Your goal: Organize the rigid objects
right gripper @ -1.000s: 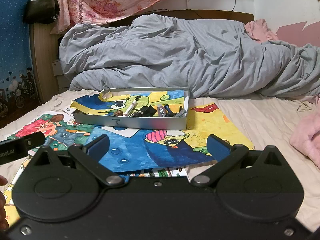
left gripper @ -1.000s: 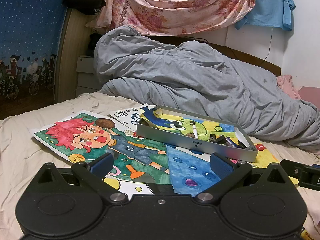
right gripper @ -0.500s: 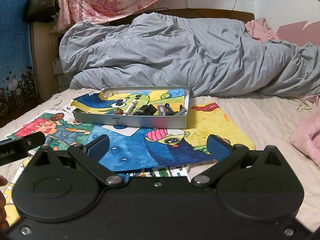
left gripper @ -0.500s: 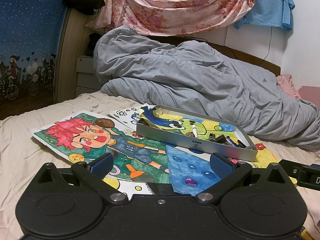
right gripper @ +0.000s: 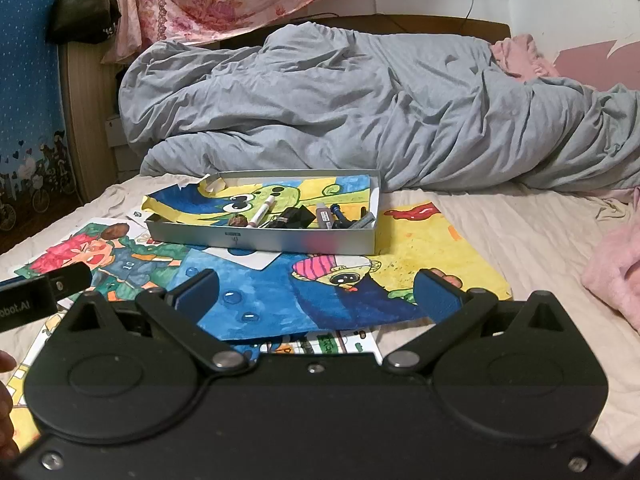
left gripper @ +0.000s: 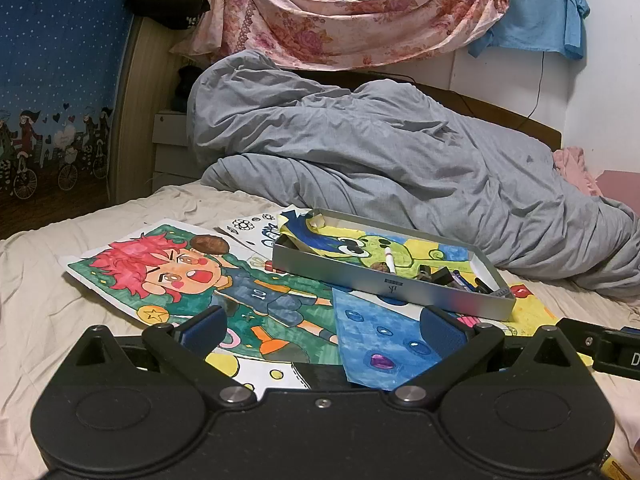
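Right wrist view: right gripper (right gripper: 316,290) hovers low over the drawings, fingers spread wide and empty; the left gripper (left gripper: 322,326) is the same. Looks like the approach step, so next up is probably reaching forward. Just past them on the bed (right gripper: 540,240) sits the metal tin (right gripper: 280,238), holding a white marker (right gripper: 262,211), a black clip (right gripper: 296,216), pens and a brown nut.

small dark items (right gripper: 340,218) in tin (right gripper: 280,240) too small to identify; drawings (left gripper: 304,364) partly hidden under the gripper body; hand (right gripper: 5,396) cut off at left edge.
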A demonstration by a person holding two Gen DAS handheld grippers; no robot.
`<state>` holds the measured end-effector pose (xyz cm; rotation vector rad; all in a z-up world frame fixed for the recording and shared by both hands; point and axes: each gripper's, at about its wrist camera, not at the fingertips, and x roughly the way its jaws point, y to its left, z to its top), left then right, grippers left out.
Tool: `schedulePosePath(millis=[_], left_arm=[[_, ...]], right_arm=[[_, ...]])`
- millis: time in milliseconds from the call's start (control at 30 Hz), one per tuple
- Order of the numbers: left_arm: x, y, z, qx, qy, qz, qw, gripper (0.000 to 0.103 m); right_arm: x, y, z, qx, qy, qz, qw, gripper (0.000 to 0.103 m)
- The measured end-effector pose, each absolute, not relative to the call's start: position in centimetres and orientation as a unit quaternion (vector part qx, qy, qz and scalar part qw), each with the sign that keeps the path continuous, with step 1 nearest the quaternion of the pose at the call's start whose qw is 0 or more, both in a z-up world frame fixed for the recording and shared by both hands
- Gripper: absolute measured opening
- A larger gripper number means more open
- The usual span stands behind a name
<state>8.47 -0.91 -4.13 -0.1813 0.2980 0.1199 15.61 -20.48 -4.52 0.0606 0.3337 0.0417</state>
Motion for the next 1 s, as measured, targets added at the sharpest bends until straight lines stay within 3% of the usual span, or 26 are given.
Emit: schedulePosePath(millis=[1000], left_arm=[[8.44, -0.94, -4.18, -0.090, 0.148, 0.060, 0.983, 0.102]], right_arm=[[15.54, -20.12, -4.76, 0.028, 0.166, 0.022, 0.985, 0.102]])
